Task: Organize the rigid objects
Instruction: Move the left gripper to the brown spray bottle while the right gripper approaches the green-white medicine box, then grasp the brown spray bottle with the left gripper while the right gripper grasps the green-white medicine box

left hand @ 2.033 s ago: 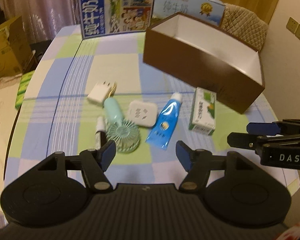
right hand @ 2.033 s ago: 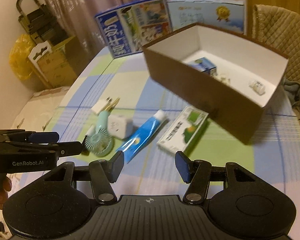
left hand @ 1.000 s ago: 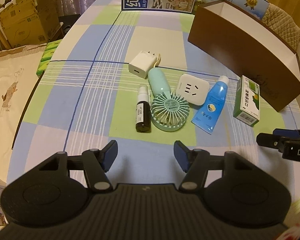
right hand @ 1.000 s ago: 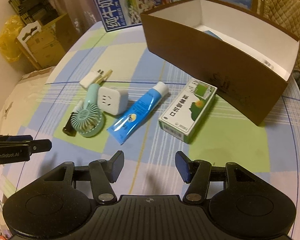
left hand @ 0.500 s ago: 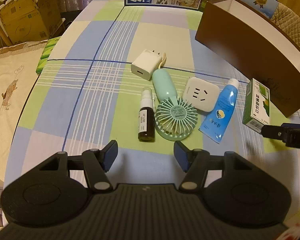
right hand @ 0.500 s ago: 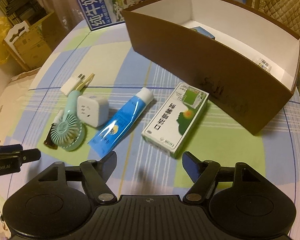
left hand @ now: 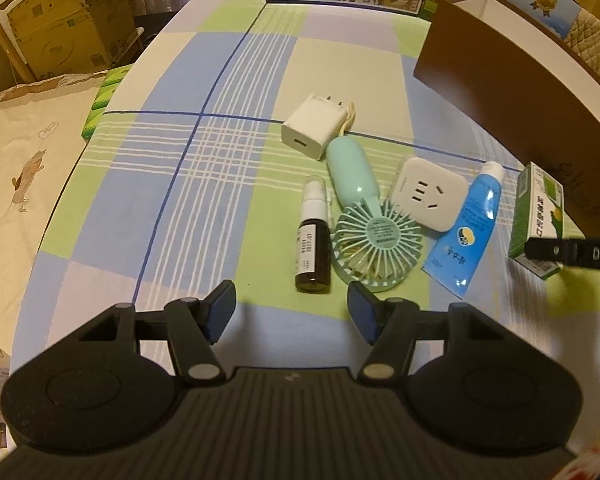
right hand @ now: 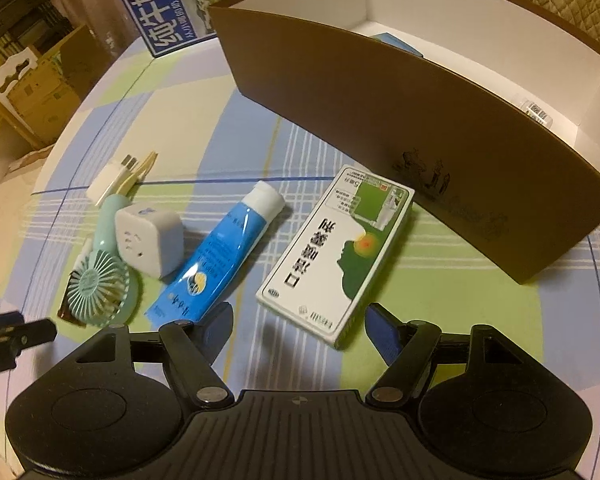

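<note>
You are holding both grippers over a checked tablecloth [left hand: 228, 92] with the sorting only partly done. The brown box [right hand: 380, 112] is sitting toward the far right corner of the tabletop, and at least two small items are already lying inside it, though its near wall is hiding most of them and what they are is hard to tell.

Six things are still waiting in a cluster near the middle of the tabletop, in front of the box: a white charger [left hand: 312, 128], a mint hand fan [left hand: 374, 236], a small dark spray bottle [left hand: 312, 250], a white plug adapter [left hand: 430, 194], a blue tube [left hand: 468, 232] and a green-and-white carton [right hand: 336, 256].

Your right gripper [right hand: 298, 328] is hanging with its jaws spread and empty just short of the carton's near end, which is lying nearest the box, almost touching its front wall. Your left gripper [left hand: 290, 310] is also standing open and holding nothing, just short of the spray bottle and the fan.

By the look of it, most of the work is still ahead.
</note>
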Available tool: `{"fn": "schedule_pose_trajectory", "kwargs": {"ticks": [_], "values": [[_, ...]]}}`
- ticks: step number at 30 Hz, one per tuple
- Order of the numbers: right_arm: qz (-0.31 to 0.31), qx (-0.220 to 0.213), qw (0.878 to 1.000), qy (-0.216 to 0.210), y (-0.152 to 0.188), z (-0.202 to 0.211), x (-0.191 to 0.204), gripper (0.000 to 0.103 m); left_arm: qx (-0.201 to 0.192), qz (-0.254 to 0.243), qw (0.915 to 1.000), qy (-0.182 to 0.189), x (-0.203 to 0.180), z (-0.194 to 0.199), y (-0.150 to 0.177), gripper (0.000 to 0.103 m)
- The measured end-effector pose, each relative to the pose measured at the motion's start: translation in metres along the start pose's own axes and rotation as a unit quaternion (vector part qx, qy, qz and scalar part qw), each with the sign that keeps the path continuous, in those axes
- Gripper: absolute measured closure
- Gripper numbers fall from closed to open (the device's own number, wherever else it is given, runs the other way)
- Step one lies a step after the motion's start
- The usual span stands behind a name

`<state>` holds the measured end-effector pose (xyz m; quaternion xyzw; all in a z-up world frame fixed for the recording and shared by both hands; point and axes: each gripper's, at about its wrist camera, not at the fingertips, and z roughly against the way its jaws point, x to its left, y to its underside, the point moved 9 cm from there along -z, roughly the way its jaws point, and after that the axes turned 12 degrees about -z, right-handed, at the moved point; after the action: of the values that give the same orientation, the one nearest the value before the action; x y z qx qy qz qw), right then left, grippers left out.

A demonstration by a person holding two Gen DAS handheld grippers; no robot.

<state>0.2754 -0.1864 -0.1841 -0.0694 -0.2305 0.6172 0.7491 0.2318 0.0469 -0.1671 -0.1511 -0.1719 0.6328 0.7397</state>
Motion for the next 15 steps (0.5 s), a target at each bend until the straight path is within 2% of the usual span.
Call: {"fn": "schedule_pose_trajectory", "kwargs": {"ticks": [8,12,15], "values": [[-0.021,-0.002,0.999,0.03,-0.012,-0.019,-0.005,0.033,0.006,-0.007,0.9999,-0.005,0.002,-0.006,0.004,0.045],[0.001,-0.007,1.0,0.02,-0.006,-0.02,-0.006,0.034,0.003,-0.012,0.9999,-0.003,0.001,-0.009,0.006,0.045],[0.035,-0.01,0.999,0.006,0.001,-0.016,-0.006,0.039,0.001,-0.019,0.9998,0.0,0.0,-0.013,0.005,0.045]]}}
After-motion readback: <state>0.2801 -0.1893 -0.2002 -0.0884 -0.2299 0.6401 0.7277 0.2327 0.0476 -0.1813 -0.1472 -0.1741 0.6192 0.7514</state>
